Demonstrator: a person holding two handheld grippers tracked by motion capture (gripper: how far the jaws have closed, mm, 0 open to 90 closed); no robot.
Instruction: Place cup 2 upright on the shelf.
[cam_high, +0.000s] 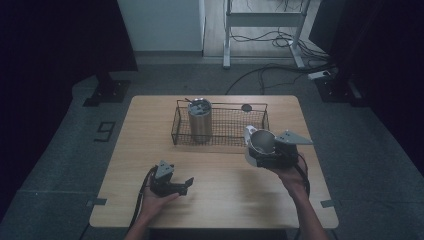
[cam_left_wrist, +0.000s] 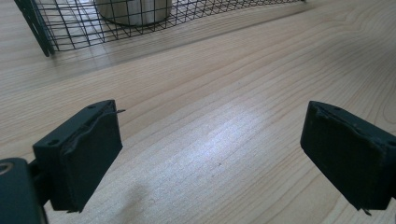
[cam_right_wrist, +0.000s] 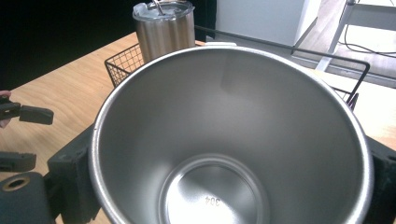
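place: a lab or test room set up for recording, not a home
floor: grey carpet (cam_high: 60, 165) with a taped number nine (cam_high: 105, 131) beside the table
table: one plain wooden table (cam_high: 150, 145) standing alone in the middle
surroundings: black curtains (cam_high: 45, 45) at both sides, held by stands on floor plates (cam_high: 106, 93)
background: a white frame (cam_high: 262, 20) with loose cables (cam_high: 270, 67) and a power strip (cam_high: 320, 75) on the floor
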